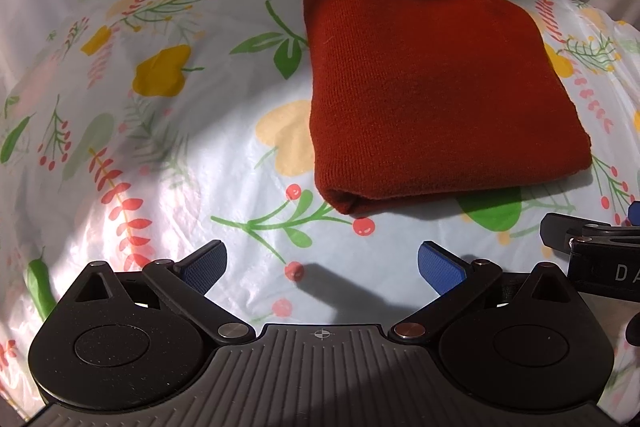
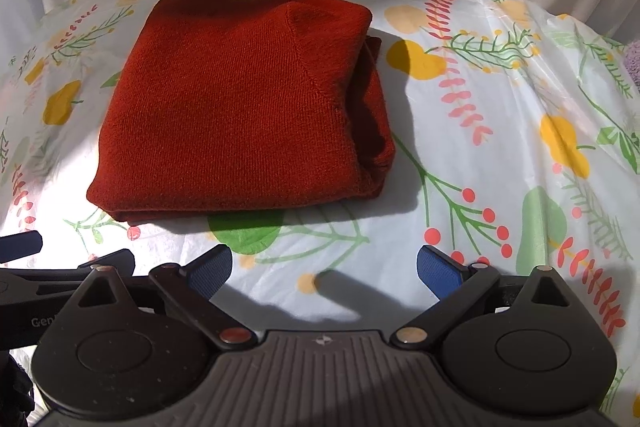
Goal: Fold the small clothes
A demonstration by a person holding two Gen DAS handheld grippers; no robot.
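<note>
Left wrist view: left tongs point(image 1: 322, 267) are hovering agape and empty, clear of the folded red knit garment point(image 1: 432, 87) lying toward the surface's point(image 1: 180, 187) far edge. Right wrist view: right tongs point(image 2: 324, 271) are likewise gaping empty near the garment's point(image 2: 240, 107) near edge, suggesting folding is complete.

Rust-red knit sweater point(image 1: 432, 87) folded into thick, roughly square bundle, lying flat on floral cloth point(image 1: 168, 131). Layered edges showing along right side, rounded fold at near edge, sunlit.
</note>
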